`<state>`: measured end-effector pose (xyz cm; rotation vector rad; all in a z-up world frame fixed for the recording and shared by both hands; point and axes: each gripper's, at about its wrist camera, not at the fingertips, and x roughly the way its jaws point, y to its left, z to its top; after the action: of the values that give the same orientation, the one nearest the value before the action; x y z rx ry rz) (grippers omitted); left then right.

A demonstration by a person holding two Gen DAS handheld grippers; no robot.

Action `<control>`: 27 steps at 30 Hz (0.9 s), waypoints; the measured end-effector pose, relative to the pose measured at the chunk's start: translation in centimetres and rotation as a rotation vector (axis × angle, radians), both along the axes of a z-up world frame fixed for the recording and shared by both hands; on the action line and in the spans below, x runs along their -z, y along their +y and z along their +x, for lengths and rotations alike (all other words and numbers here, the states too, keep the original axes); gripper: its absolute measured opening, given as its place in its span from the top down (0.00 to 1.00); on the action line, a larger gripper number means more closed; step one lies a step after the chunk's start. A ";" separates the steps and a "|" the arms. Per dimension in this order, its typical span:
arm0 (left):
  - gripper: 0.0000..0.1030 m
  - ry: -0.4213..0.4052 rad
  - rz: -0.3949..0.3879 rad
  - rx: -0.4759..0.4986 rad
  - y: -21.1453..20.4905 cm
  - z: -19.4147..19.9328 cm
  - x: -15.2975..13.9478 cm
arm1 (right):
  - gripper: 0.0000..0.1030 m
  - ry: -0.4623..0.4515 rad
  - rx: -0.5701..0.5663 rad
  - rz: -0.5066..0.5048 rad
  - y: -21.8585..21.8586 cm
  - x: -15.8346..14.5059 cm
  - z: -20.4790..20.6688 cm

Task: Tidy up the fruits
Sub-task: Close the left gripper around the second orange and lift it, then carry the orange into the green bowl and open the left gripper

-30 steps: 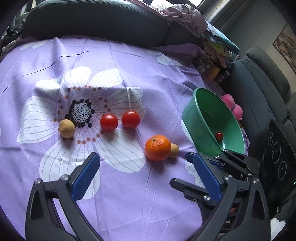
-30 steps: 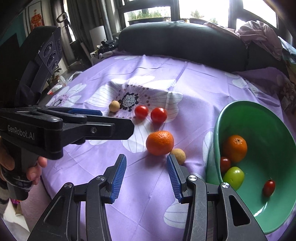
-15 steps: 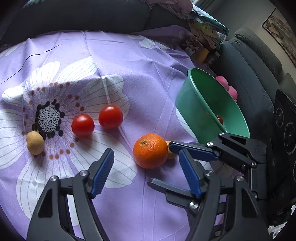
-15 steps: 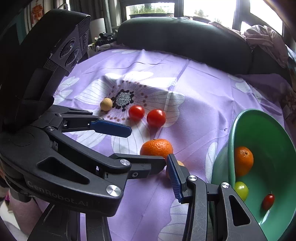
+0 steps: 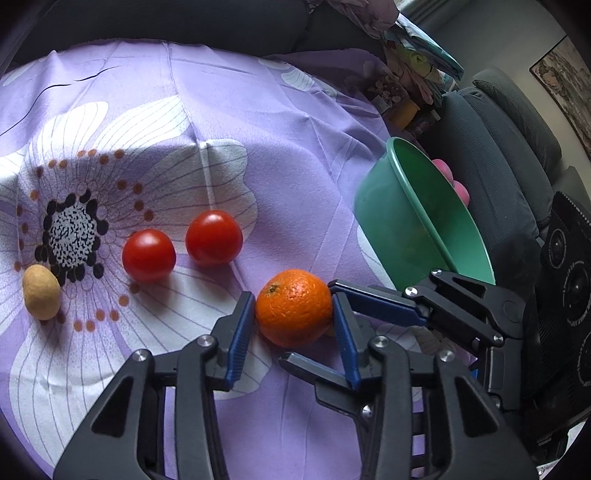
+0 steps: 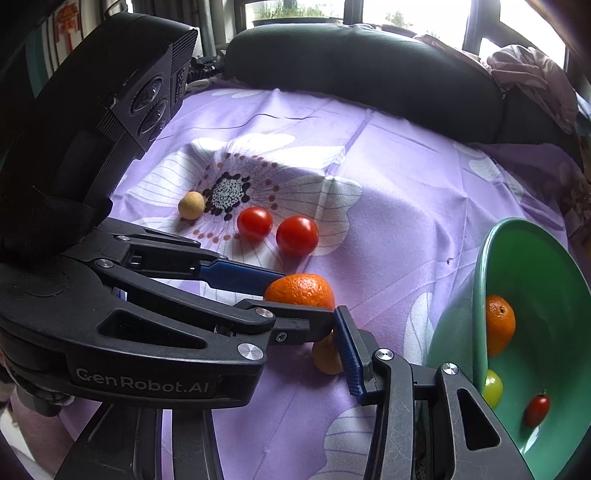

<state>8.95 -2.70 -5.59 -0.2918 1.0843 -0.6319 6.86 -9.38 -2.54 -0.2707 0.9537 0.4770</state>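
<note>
You are working in a home living room: dark sofas (image 6: 362, 74) are wrapping around the purple floral cloth (image 5: 258, 122), with windows (image 6: 406, 11) shining behind them.

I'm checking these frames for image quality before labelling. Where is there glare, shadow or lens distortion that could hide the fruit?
Left wrist view: fisheye bends the edges, corners go dark; small highlights on both tomatoes, soft shadow beside the orange; the green bowl interior is dim. Right wrist view: windows blown out at top; the left gripper blocks part of the orange, and the small tan fruit lies in its shadow.
</note>
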 end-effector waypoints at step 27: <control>0.60 -0.179 0.071 -0.060 -0.7 -7.5 -6.4 | 0.58 -0.194 -0.015 0.084 -0.9 -5.0 -6.9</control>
<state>1.44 -3.45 0.82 -0.2019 0.9206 -0.5541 -0.08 -10.28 2.42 -0.2434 0.7413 0.4943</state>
